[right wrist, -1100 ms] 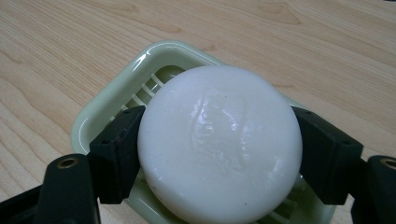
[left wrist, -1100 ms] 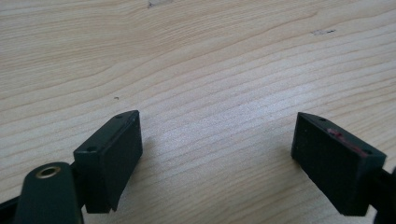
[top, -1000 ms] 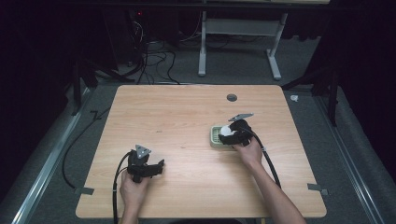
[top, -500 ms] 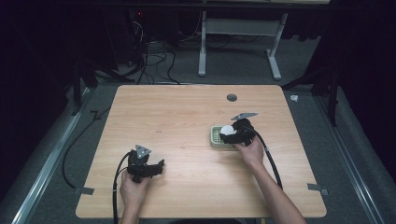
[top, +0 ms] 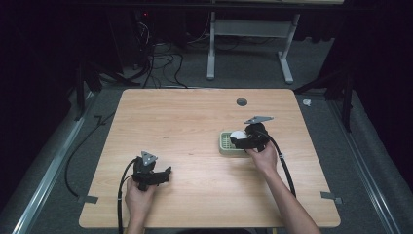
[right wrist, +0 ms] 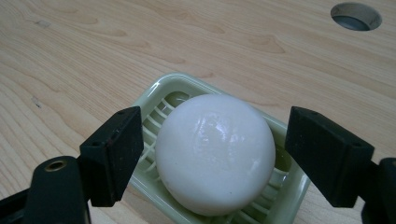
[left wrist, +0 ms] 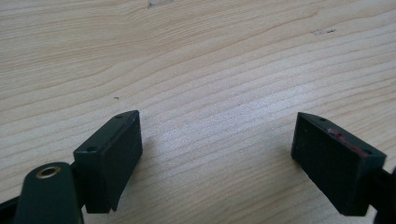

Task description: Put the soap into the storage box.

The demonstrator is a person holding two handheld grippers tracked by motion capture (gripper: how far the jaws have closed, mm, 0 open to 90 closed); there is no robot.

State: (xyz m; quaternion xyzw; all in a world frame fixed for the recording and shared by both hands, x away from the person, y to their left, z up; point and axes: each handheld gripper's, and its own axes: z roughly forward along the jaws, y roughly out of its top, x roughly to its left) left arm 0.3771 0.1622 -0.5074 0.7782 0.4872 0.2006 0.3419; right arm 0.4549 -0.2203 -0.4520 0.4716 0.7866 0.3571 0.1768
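Your right gripper (right wrist: pixel 212 154) is hanging over the dish (right wrist: pixel 159 93), its jaws spread wide, one on each side of the white ball (right wrist: pixel 215 151) and touching neither side of it. The ball is sitting in the pale green slotted dish, which is resting on the table (top: pixel 185 122) toward its right half, near the round hole (top: pixel 241 102). From above, your right hand (top: pixel 263 156) is gripping that gripper (top: pixel 248 139) just at the dish's (top: pixel 225 145) right edge, with the ball (top: pixel 237 133) peeking out beside it.

Your left gripper (left wrist: pixel 217 154) is holding its jaws spread wide over bare wood, with nothing between them. In the high view it (top: pixel 163 174) is sitting low near the table's front left, in your left hand (top: pixel 139 197), well apart from the dish, its cable (top: pixel 119 195) looping back toward you.
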